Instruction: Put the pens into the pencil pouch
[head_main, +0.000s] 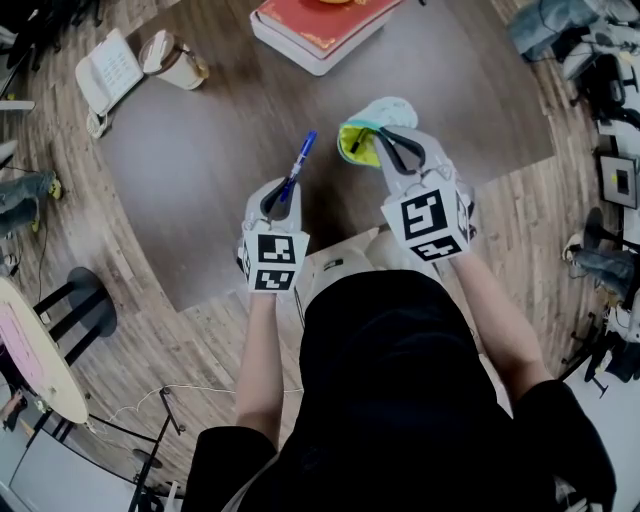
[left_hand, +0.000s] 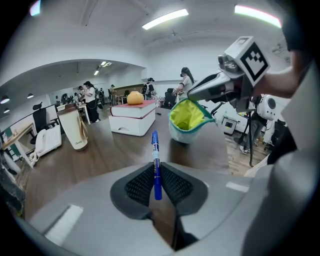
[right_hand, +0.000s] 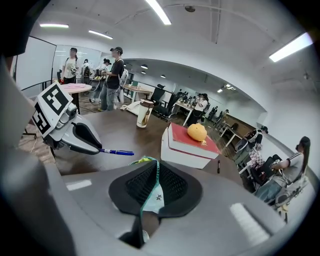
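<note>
My left gripper (head_main: 286, 192) is shut on a blue pen (head_main: 299, 160), which sticks forward from the jaws above the dark table (head_main: 200, 150). In the left gripper view the blue pen (left_hand: 156, 162) stands upright between the pads, pointing toward the pencil pouch (left_hand: 189, 120). My right gripper (head_main: 392, 145) is shut on the rim of the pale pencil pouch (head_main: 372, 128), holding its yellow-lined mouth open to the left. The right gripper view shows the teal pouch edge (right_hand: 150, 192) pinched in the jaws, with the left gripper (right_hand: 97, 146) and pen (right_hand: 117, 152) to the left. A dark pen (right_hand: 218, 166) lies by the book.
A thick red-covered book (head_main: 320, 28) with an orange fruit (right_hand: 197, 132) on top lies at the table's far edge. A paper cup (head_main: 172, 58) and a desk phone (head_main: 108, 72) sit at the far left. A stool (head_main: 85, 300) stands left of me. People stand in the background.
</note>
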